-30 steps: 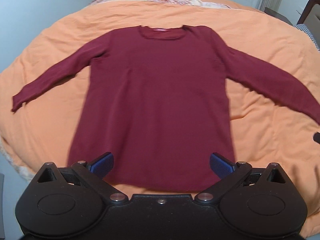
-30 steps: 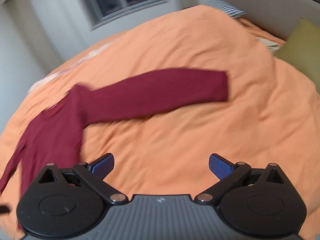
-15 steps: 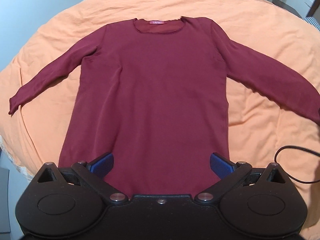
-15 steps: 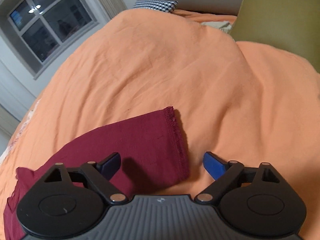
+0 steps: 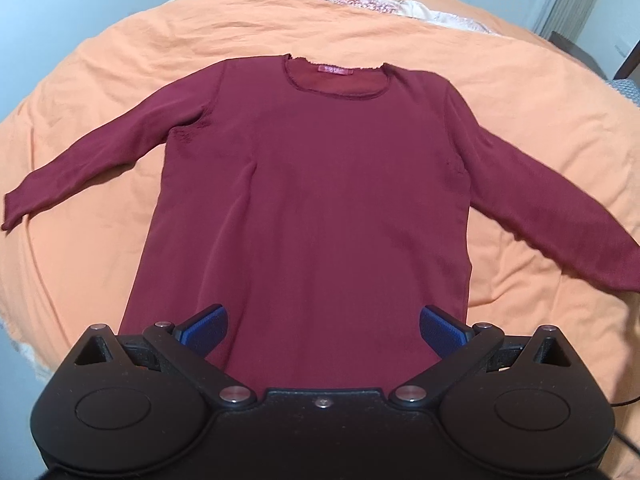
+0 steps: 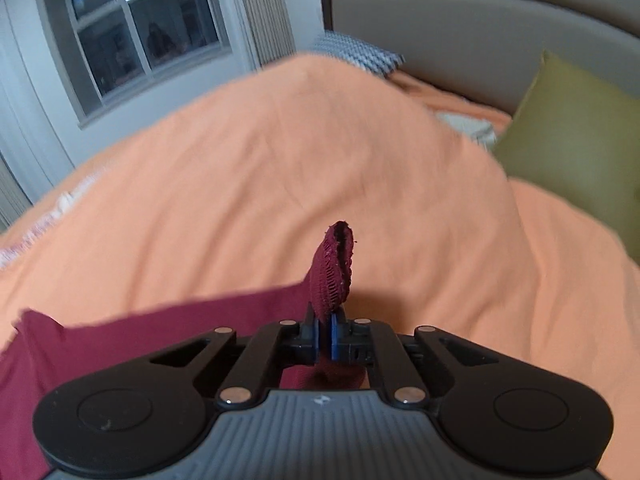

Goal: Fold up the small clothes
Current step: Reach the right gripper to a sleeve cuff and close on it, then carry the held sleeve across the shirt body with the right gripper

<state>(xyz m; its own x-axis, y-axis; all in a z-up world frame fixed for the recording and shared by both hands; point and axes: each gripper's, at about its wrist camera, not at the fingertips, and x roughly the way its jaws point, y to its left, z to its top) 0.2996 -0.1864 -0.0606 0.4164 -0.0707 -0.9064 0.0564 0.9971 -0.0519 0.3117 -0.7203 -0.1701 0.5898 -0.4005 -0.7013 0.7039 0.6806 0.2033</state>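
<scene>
A dark red top [image 5: 320, 184] with long sleeves lies flat on a bed with an orange blanket [image 5: 100, 80]. The front of the top faces up. Its neck hole points to the far side of the bed, and a small pink tag [image 5: 335, 69] shows inside the neck. The bottom edge of the top is close to the left gripper [image 5: 322, 330].

The left gripper hangs over the bottom part of the top. Its jaws are spread wide apart and hold nothing. One blue pad [image 5: 204, 326] is over the left part of the top's bottom edge, and the other is near the right edge.

One sleeve [image 5: 80, 160] stretches out flat to the left side. The other sleeve [image 5: 560, 216] stretches out to the right side.

The right gripper [image 6: 324, 338] is at the end of that right sleeve. Its jaws are squeezed tight on the cuff [image 6: 334, 270]. The cuff sticks up past the jaws in a little loop, lifted off the blanket. The rest of the sleeve runs away to the left, low over the blanket.

Past the bed there is a window [image 6: 136, 36], a green pillow [image 6: 572, 140], a checked pillow [image 6: 356, 54] and a grey headboard [image 6: 480, 12].
</scene>
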